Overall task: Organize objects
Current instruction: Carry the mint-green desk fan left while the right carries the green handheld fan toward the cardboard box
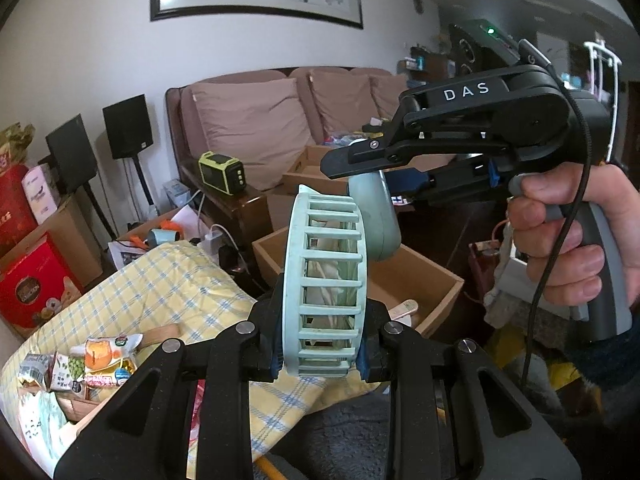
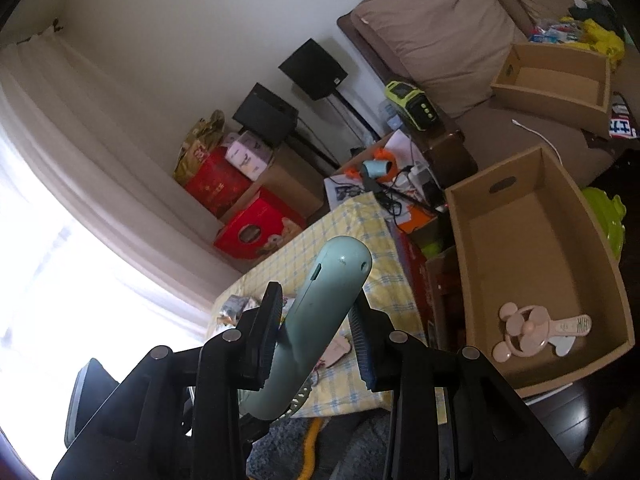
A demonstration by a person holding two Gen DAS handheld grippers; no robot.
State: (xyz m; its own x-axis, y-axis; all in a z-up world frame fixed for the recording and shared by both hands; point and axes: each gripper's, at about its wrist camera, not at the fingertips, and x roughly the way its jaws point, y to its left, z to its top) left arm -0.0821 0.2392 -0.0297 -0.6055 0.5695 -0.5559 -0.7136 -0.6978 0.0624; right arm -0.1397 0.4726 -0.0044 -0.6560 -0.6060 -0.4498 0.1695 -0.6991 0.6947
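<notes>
A mint green hand-held fan is held in the air by both grippers. My left gripper (image 1: 322, 354) is shut on its round cage head (image 1: 324, 280), seen edge-on. My right gripper (image 2: 316, 328) is shut on the fan's handle (image 2: 320, 312); in the left wrist view it (image 1: 360, 168) comes in from the right around the handle (image 1: 376, 216). A pink mouse-eared hand fan (image 2: 536, 330) lies in the open cardboard box (image 2: 472, 280) on the right.
A table with a yellow checked cloth (image 1: 168, 292) holds snack packets (image 1: 92, 364). A second cardboard box (image 2: 556, 80) sits on the brown sofa (image 1: 256, 128). Red gift boxes (image 1: 32, 288) and black speakers (image 1: 128, 126) stand along the wall.
</notes>
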